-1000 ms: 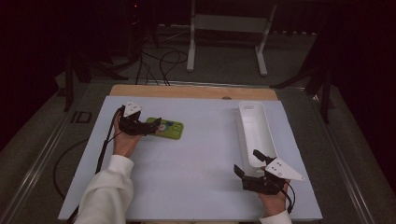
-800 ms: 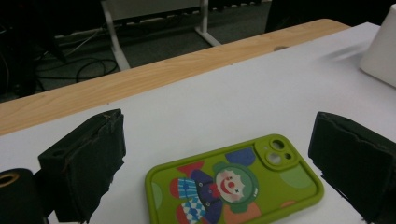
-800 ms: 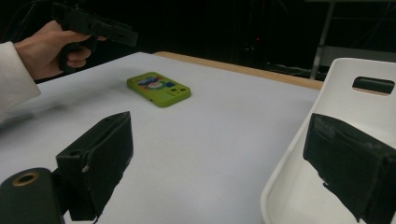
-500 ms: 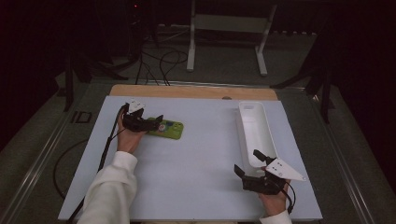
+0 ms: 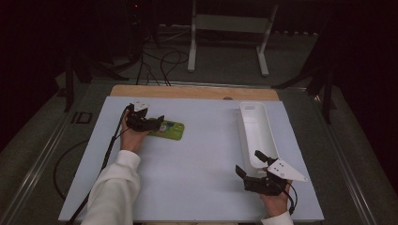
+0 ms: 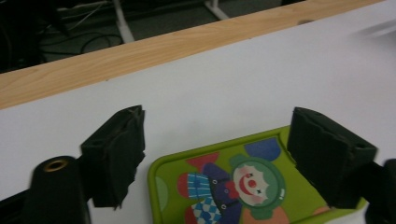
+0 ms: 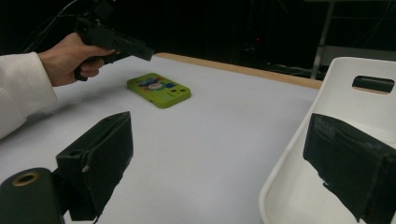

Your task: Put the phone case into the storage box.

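Near end of green phone case covered by left hand-held gripper in high view; clown print there too small to read. Same case cut off by bottom edge in left gripper view, clown's lower half lost. Contact between pads and case not clear. White tray cropped at right and bottom edges in right gripper view, interior partly behind black jaw. Far corner of table blurred in left gripper view. Dark background beyond table edge unreadable.
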Demonstrator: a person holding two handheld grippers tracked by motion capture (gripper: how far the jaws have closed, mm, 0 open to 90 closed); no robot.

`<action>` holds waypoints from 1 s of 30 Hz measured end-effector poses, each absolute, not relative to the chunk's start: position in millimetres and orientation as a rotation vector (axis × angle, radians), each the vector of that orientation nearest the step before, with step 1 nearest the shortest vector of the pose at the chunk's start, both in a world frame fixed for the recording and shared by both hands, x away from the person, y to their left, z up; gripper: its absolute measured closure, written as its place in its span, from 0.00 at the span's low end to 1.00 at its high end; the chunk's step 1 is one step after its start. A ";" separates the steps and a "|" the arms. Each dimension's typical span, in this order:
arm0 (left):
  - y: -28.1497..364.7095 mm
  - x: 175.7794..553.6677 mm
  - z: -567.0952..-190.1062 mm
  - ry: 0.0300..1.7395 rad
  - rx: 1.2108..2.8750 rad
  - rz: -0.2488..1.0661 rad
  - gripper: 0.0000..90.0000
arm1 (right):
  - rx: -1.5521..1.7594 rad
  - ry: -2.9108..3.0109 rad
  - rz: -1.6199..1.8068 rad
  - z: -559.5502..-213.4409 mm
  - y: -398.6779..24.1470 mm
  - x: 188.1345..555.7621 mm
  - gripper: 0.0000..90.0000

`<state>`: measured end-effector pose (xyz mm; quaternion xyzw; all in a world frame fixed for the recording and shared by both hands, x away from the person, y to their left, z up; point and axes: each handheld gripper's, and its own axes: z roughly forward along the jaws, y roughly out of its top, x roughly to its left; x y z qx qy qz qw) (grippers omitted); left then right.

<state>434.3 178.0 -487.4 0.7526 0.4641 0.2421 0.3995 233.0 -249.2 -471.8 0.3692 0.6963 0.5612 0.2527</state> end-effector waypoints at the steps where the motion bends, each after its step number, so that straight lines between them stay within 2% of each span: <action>1: 177.1 434.8 -488.0 1.182 1.906 0.620 0.27 | 1.004 1.893 1.525 -471.8 -249.3 233.0 0.09; 6: 174.0 437.5 -490.4 1.200 1.920 0.633 0.39 | 1.004 1.892 1.526 -471.6 -249.1 232.7 0.09; 7: 172.8 438.7 -491.2 1.207 1.914 0.633 0.39 | 1.003 1.892 1.526 -471.6 -249.0 232.7 0.09; 8: 172.5 439.3 -491.4 1.206 1.910 0.632 0.49 | 1.002 1.892 1.525 -471.7 -248.8 232.7 0.09; 12: 169.6 441.4 -493.2 1.214 1.896 0.649 0.74 | 1.004 1.892 1.526 -471.7 -248.6 232.4 0.09; 17: 169.3 446.7 -497.2 1.245 1.866 0.644 0.99 | 1.003 1.889 1.527 -471.5 -248.8 232.2 0.09; 30: 164.2 459.0 -514.5 1.298 1.927 0.633 1.00 | 1.004 1.891 1.528 -471.7 -248.1 231.7 0.09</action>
